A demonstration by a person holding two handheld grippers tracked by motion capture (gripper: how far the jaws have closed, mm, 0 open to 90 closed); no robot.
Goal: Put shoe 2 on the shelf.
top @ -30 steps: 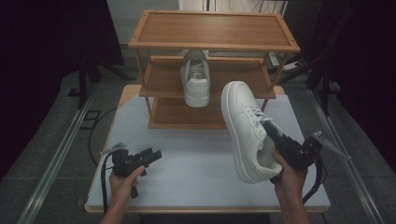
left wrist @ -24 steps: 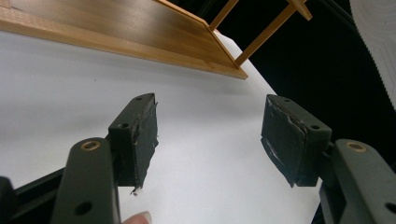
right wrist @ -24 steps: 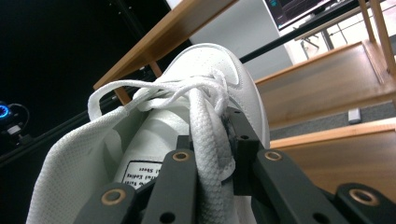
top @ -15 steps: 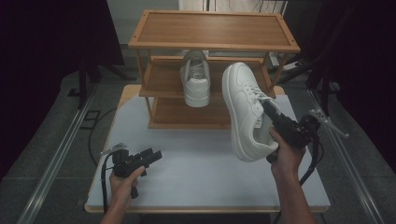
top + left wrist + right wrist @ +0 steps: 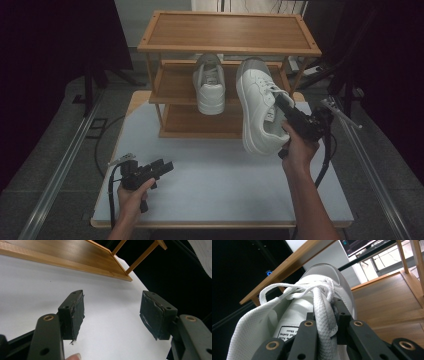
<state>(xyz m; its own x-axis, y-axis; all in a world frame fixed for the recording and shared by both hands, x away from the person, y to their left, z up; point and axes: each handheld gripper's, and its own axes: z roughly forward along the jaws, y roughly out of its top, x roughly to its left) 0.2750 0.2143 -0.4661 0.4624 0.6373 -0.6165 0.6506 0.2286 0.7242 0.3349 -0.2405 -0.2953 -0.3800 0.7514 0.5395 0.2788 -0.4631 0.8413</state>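
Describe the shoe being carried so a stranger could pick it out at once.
Start at the three-tier wooden shoe rack standing on the white table. Just right of its middle shelf, a white lace-up sneaker hangs in the air, clamped at the tongue by the right gripper. Its twin, the other white sneaker, rests on that shelf; this one touches nothing but the fingers.

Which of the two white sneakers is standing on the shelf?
The left sneaker, resting alone on the rack's middle shelf. The other sneaker hangs in the air, gripped by the right tool.
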